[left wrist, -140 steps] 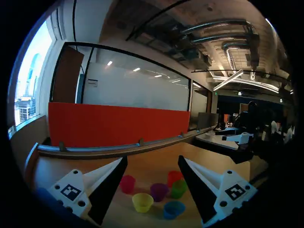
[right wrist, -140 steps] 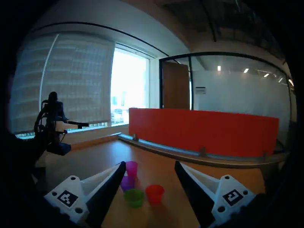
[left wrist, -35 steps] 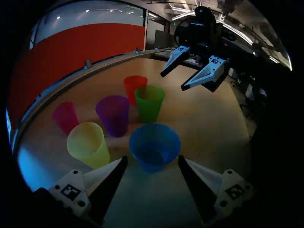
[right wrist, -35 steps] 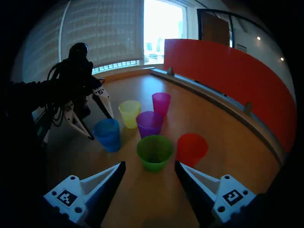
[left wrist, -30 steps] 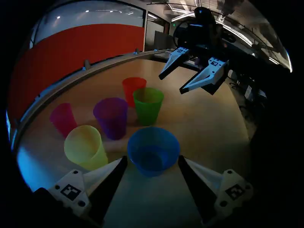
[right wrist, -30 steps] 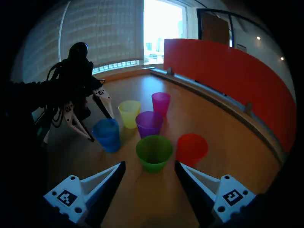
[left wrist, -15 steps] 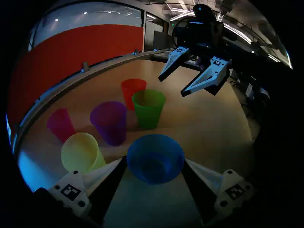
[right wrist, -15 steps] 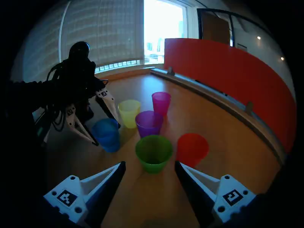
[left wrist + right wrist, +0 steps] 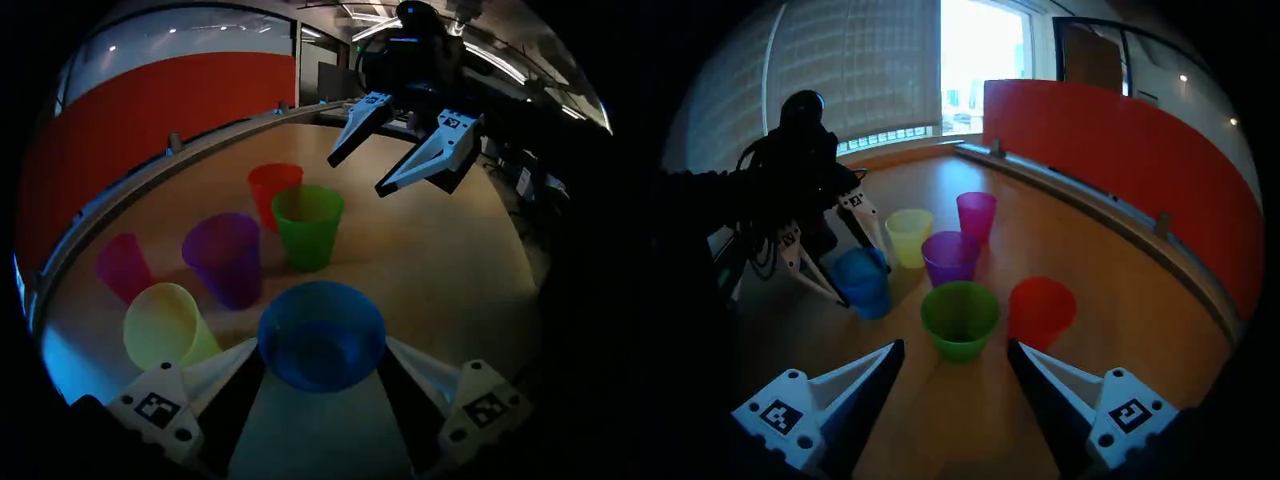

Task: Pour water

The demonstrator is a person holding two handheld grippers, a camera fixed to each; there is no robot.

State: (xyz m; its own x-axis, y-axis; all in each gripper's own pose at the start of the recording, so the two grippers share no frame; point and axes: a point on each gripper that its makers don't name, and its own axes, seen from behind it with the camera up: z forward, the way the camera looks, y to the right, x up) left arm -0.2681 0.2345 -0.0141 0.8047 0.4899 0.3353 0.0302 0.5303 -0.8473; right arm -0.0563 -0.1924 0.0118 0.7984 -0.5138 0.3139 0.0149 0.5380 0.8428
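Blue cup (image 9: 322, 336): upright on the wooden table (image 9: 448, 264), nearest cup in the left gripper view, at the front of a cluster of six. Its inside looks darker toward the bottom; whether it holds water cannot be told.

Left gripper (image 9: 321, 346): fingers narrowed onto the blue cup, one pressed against each side, their tips hidden behind the rim. In the right gripper view the same two fingers slant down on either side of the cup, and a dark body and arm are behind them.

Yellow cup (image 9: 164, 328): just beside the blue cup, on the left in the left gripper view.

Purple cup (image 9: 224, 256): beyond the blue cup, near the middle of the cluster.

Green cup (image 9: 307, 224): beside the purple cup. It lies ahead of the right gripper and clear of its fingers.

Red cup (image 9: 274, 188): just behind the green cup, overlapped by it.

Pink cup (image 9: 122, 264): at the far edge of the cluster, apart from the purple cup.

Right gripper (image 9: 954, 344): fingers spread wide, holding nothing, raised over the table beyond the green cup.

Red partition (image 9: 1136, 152): runs along the table's far edge.

Window (image 9: 984, 64): bright, beside a slatted blind.
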